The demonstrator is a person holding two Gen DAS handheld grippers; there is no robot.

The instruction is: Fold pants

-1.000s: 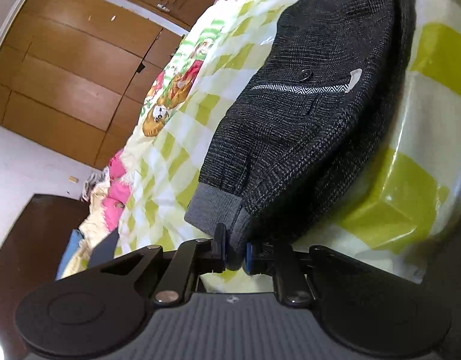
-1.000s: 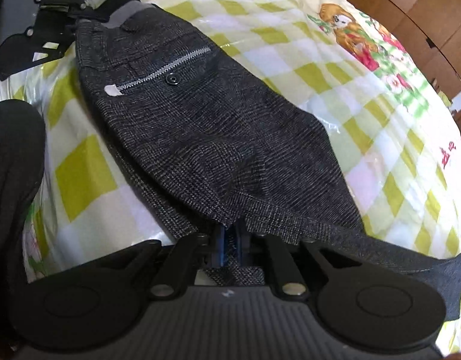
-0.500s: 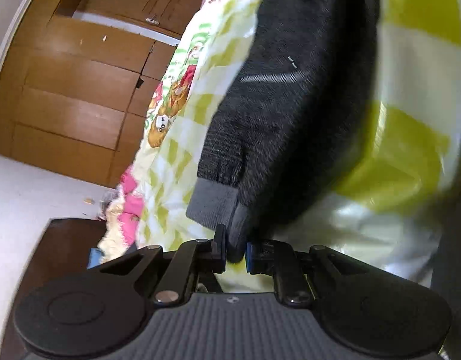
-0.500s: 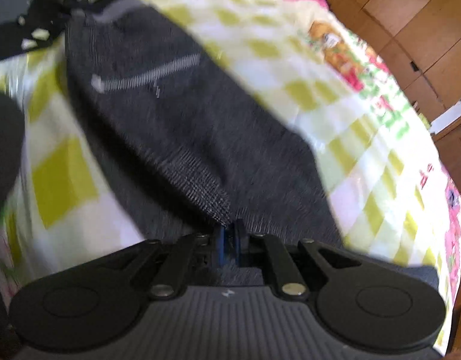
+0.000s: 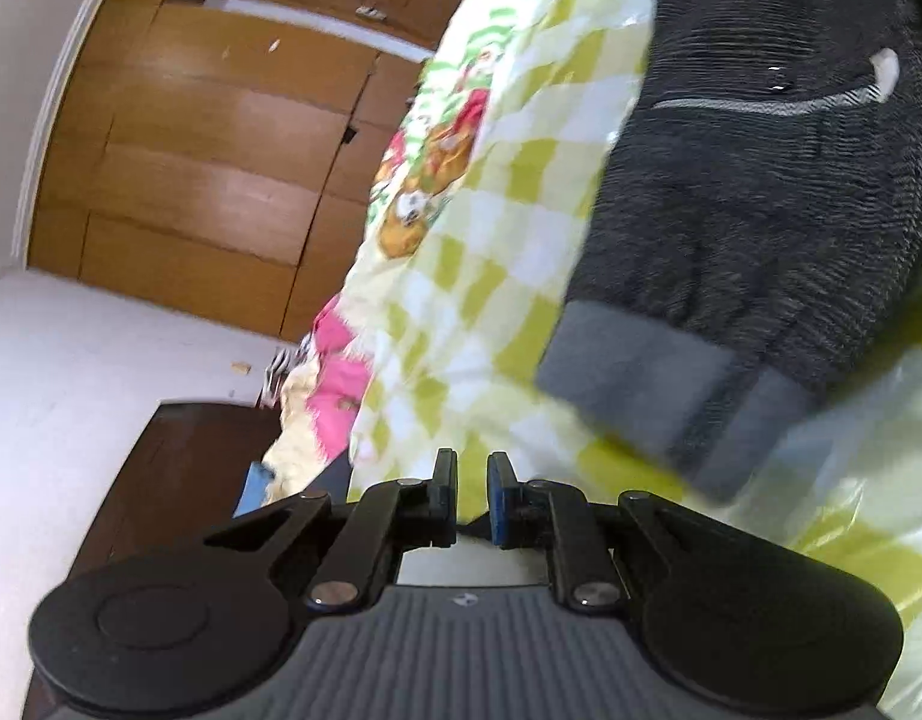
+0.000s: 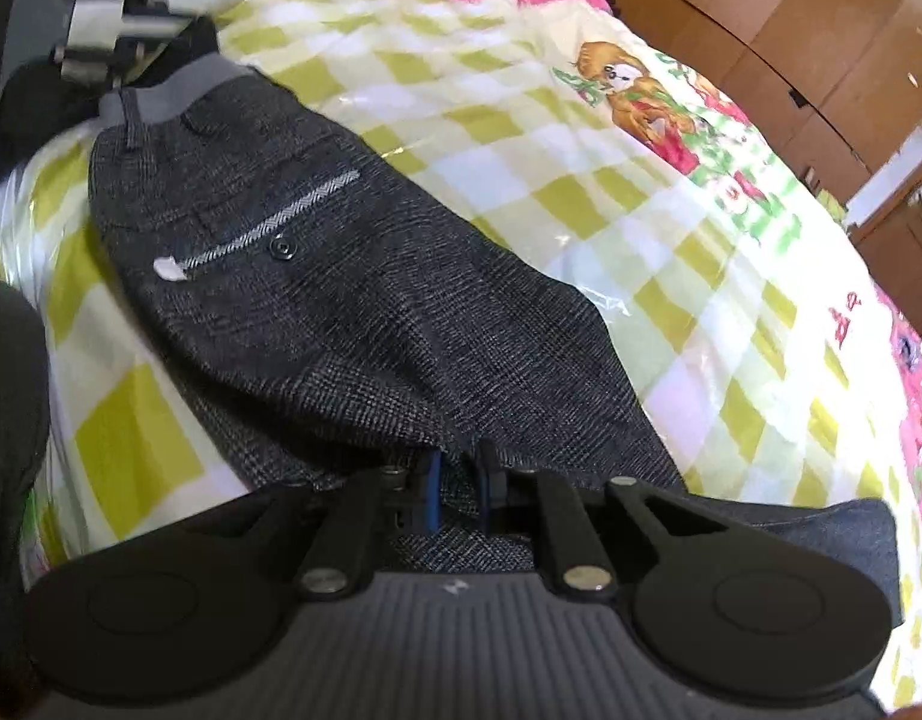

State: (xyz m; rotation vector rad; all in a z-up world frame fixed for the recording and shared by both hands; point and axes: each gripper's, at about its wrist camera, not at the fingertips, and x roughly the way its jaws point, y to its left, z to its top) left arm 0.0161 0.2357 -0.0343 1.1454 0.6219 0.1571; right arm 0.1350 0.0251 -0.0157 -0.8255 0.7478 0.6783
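Note:
Dark grey checked pants (image 6: 353, 324) lie folded lengthwise on a yellow-and-white checked bedspread (image 6: 581, 138). A grey waistband (image 6: 179, 90) is at the far end, and a back pocket with a button (image 6: 279, 247) faces up. In the left wrist view the pants (image 5: 761, 210) lie to the right, waistband (image 5: 647, 390) nearest. My left gripper (image 5: 472, 495) is slightly open and empty, just left of the waistband. My right gripper (image 6: 458, 480) is slightly open at the pants' leg edge, fabric between its fingers.
A wooden wardrobe (image 5: 209, 138) stands behind the bed. A dark wooden piece of furniture (image 5: 161, 468) sits by the bed's edge. The left gripper (image 6: 107, 30) shows blurred at the top left of the right wrist view. A dark form (image 6: 5, 450) fills that view's left edge.
My left gripper has let go of the waistband and drawn back to the left. My right gripper's fingers have parted a little on the leg fabric. The pants now lie flat.

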